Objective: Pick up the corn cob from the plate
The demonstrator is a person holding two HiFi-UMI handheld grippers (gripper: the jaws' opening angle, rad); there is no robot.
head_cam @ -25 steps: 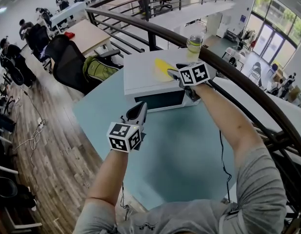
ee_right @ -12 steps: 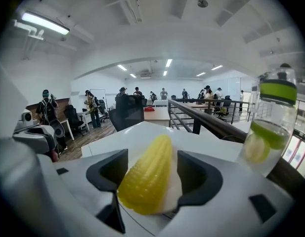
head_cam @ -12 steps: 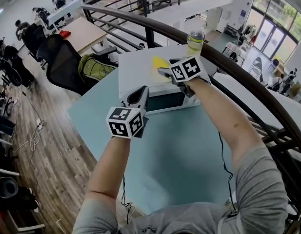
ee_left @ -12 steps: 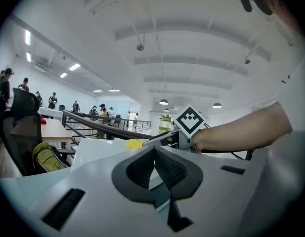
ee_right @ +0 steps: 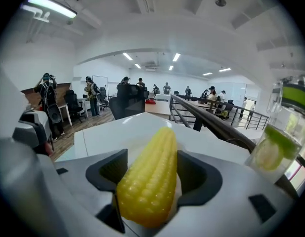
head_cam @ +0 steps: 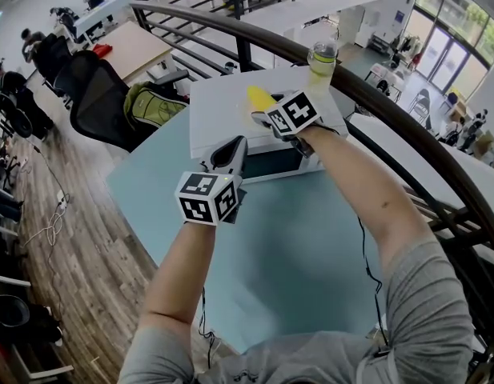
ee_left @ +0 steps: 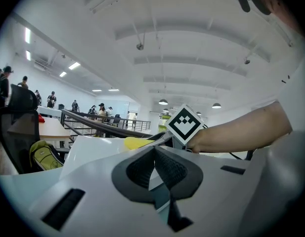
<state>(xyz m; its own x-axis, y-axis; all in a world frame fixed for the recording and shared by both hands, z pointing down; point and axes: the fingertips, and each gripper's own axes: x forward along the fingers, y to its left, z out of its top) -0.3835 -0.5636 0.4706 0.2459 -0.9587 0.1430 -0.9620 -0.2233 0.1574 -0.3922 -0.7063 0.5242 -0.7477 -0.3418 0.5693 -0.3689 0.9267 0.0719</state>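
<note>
- The corn cob (ee_right: 148,181) lies on the white top of a microwave (head_cam: 218,106), about midway along it, with its pointed end toward the far edge. A plate under it cannot be made out against the white.
- The right gripper (ee_right: 153,168) reaches over the front edge of the microwave top, tilted downward. Its jaws have just been opening and now stand wide apart, one on each side of the corn cob. The cob nearly fills the gap, and a sliver of white shows beside the right-hand pad, so it is not clamped.
- The left gripper (ee_left: 153,150) has its jaws closed together with nothing between them. It is held roughly level over the table (head_cam: 311,238), its tip at the front edge of the microwave near the left corner.
- The microwave stands at the far edge of the light blue table, its dark door facing the person.
- A clear bottle (head_cam: 319,59) of pale drink with a slice of fruit stands at the far right corner of the microwave top.
- A dark curved railing (head_cam: 391,114) runs behind the table.
- A black chair (head_cam: 102,94) with a green backpack (head_cam: 150,102) sits off the table's left edge.
</note>
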